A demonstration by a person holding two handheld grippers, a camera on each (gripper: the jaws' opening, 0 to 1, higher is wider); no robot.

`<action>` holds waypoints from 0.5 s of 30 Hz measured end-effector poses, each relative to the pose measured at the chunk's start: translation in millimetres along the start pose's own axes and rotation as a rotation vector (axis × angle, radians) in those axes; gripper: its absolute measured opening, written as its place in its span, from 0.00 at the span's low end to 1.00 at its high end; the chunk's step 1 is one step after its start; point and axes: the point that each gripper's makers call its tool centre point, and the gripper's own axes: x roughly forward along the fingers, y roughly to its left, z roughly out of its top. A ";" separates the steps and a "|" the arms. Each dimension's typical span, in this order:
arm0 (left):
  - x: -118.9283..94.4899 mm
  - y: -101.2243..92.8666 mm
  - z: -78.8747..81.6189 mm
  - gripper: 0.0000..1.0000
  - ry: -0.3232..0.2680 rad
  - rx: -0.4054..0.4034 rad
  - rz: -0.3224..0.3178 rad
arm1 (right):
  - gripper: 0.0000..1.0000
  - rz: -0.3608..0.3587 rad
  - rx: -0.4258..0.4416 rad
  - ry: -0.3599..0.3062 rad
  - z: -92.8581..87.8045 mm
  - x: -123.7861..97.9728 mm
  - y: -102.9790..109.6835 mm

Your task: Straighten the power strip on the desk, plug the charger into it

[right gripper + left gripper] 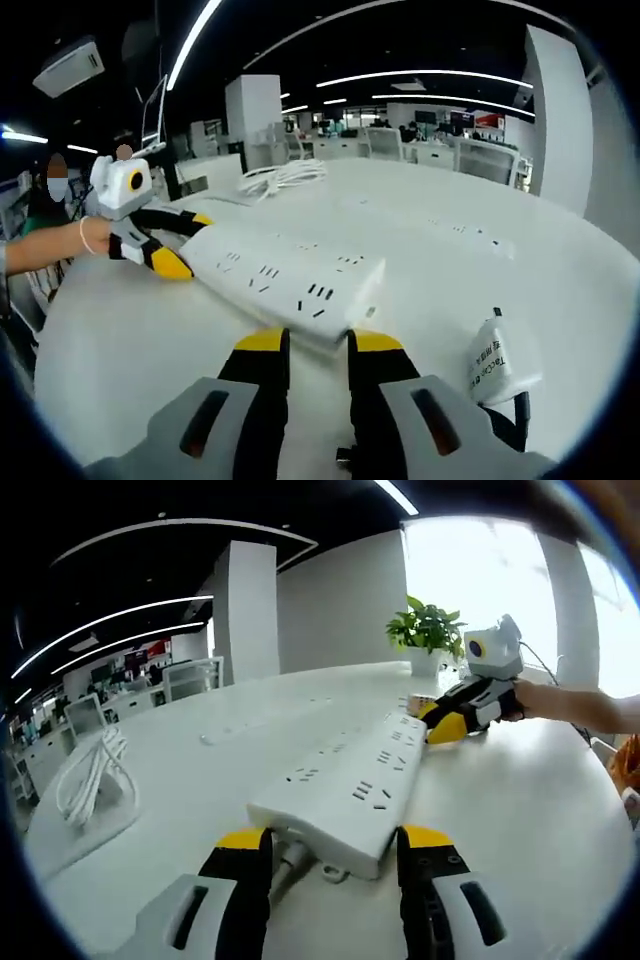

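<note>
Item: power strip [345,785] lying mid-desk [520,800], left gripper [335,842] open around its cord end, right gripper [305,342] nearly closed at the far end, seemingly empty; straightening under way, then fetch charger [497,362] near the desk edge.

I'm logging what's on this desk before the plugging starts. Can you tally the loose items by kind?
Power strip: 1
Charger: 1
Coiled white cable: 1
Potted plant: 1
Total: 4
</note>
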 end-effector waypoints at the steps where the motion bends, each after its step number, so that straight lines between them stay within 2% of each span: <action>1: 0.3 0.2 0.2 0.51 -0.001 0.000 -0.002 | 0.22 -0.015 -0.007 -0.004 -0.3 -0.3 1.0; 15: 5.1 3.2 2.6 0.51 -0.014 0.019 -0.034 | 0.22 -0.077 0.011 -0.040 -1.9 -4.0 3.8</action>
